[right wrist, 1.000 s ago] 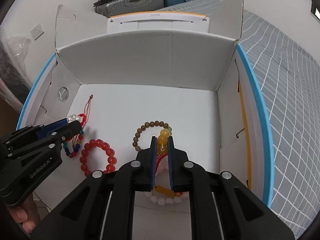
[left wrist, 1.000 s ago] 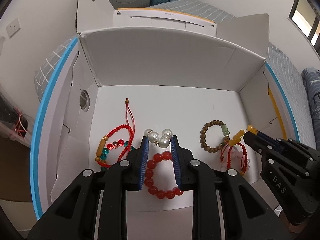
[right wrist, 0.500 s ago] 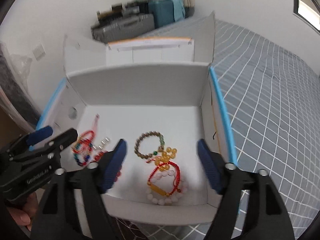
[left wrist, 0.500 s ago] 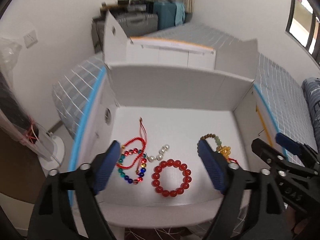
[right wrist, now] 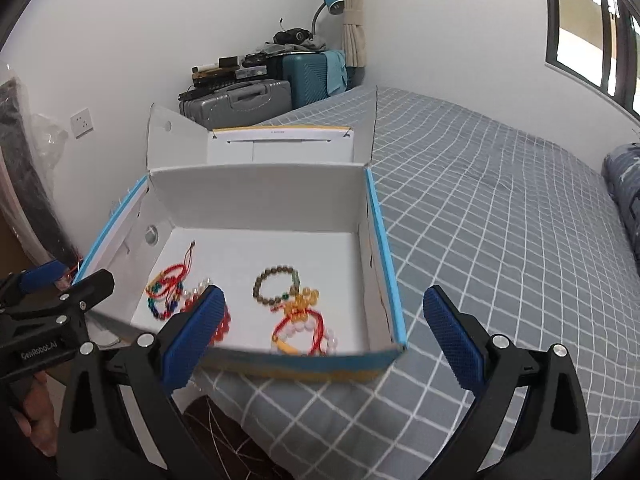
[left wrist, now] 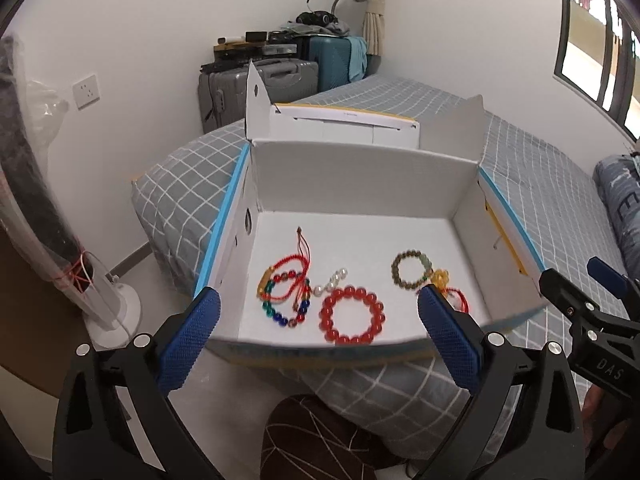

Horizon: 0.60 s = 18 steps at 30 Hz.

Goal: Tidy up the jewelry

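Note:
An open white cardboard box with blue edges lies on the bed and holds the jewelry. In the left wrist view I see a red bead bracelet, a pearl piece, a red-cord multicolour bracelet and a brown bead bracelet. The right wrist view shows the brown bracelet, yellow beads and a red-cord and white-bead bracelet. My left gripper is open and empty, held back above the box's front edge. My right gripper is open and empty, also back from the box.
The box sits on a grey checked bedspread. Suitcases stand against the far wall. A wrapped standing fan is at the left. A dark patterned cushion lies below the bed's edge.
Both grippers opened, the left letting go of the pearl piece and the right of the yellow beads. Both pulled up and back out of the box.

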Each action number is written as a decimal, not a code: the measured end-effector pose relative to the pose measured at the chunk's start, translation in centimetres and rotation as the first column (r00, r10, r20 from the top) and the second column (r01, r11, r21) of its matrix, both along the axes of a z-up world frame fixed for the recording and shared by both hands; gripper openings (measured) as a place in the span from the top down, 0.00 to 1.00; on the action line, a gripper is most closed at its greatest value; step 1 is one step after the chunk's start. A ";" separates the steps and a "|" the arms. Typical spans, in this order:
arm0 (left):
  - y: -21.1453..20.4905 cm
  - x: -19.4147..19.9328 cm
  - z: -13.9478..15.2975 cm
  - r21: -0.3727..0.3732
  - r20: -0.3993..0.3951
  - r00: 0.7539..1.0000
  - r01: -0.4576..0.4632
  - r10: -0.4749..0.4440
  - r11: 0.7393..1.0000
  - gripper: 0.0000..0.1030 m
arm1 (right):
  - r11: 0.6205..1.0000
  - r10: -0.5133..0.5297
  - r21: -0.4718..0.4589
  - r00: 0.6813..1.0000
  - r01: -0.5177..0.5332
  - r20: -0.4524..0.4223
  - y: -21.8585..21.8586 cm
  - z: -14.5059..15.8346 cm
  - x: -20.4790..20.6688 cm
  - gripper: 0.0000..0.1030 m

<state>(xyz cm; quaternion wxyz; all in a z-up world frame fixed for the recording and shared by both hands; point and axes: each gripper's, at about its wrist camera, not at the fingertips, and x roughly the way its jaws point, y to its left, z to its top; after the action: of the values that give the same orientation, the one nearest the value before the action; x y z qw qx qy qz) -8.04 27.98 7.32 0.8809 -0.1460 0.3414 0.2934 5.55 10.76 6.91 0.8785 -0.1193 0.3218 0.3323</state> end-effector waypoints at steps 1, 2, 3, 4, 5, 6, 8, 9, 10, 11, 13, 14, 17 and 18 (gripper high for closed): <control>-0.1 -0.2 -0.1 -0.004 -0.002 1.000 0.004 -0.004 1.000 0.05 | 1.000 0.004 -0.003 1.000 -0.004 -0.005 -0.2 -0.2 -0.3 0.07; -0.2 -0.2 -0.4 -0.013 -0.007 1.000 0.006 -0.006 1.000 0.05 | 1.000 0.005 -0.004 1.000 -0.005 -0.014 -0.3 -0.5 -0.6 0.07; -0.4 -0.4 -0.7 -0.024 -0.008 1.000 0.012 -0.012 1.000 0.05 | 1.000 -0.005 -0.006 1.000 0.005 -0.030 -0.6 -0.8 -0.8 0.07; -0.6 -0.6 -0.9 -0.026 -0.009 1.000 0.019 -0.019 0.999 0.05 | 1.000 -0.012 -0.010 0.999 0.012 -0.039 -0.8 -1.2 -1.0 0.07; -0.8 -0.7 -1.1 -0.024 -0.014 1.000 0.024 -0.024 0.999 0.05 | 1.000 -0.016 -0.013 0.999 0.016 -0.043 -0.9 -1.4 -1.2 0.07; -1.0 -0.7 -1.2 -0.023 -0.014 0.999 0.029 -0.029 0.999 0.05 | 1.000 -0.023 -0.018 0.999 0.022 -0.042 -1.1 -1.7 -1.4 0.07; -1.4 -0.8 -1.4 -0.019 -0.016 0.999 0.036 -0.036 0.999 0.05 | 0.999 -0.029 -0.024 0.998 0.027 -0.048 -1.1 -2.1 -1.5 0.07; -1.6 -0.9 -1.5 -0.012 -0.019 0.999 0.041 -0.041 0.999 0.05 | 0.999 -0.026 -0.023 0.998 0.025 -0.051 -1.1 -2.2 -1.6 0.07; -1.8 -1.0 -1.6 -0.004 -0.022 0.999 0.045 -0.045 0.999 0.05 | 0.999 -0.029 -0.025 0.998 0.027 -0.049 -1.1 -2.3 -1.6 0.07; -2.0 -1.0 -1.6 0.002 -0.026 0.999 0.046 -0.046 0.999 0.05 | 0.999 -0.034 -0.030 0.999 0.032 -0.042 -1.0 -2.3 -1.6 0.07; -2.1 -1.2 -1.7 0.007 -0.027 0.998 0.049 -0.049 0.999 0.06 | 0.999 -0.041 -0.028 0.998 0.040 -0.037 -1.1 -2.3 -1.7 0.07; -2.1 -1.3 -1.7 0.008 -0.027 0.998 0.048 -0.048 0.999 0.06 | 0.999 -0.043 -0.026 0.998 0.042 -0.035 -1.1 -2.3 -1.7 0.07; -2.0 -1.4 -1.8 -0.001 -0.026 0.999 0.048 -0.048 0.999 0.06 | 0.999 -0.047 -0.026 0.998 0.046 -0.029 -1.2 -2.1 -1.8 0.07; -1.9 -1.5 -1.8 -0.006 -0.026 0.998 0.048 -0.048 0.999 0.05 | 0.999 -0.048 -0.025 0.998 0.047 -0.029 -1.1 -2.1 -1.9 0.07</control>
<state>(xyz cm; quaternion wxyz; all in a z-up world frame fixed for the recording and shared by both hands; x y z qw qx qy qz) -9.54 26.07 5.48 0.8828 -0.1362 0.3572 0.2731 3.68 9.63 4.77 0.8798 -0.1174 0.3417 0.3090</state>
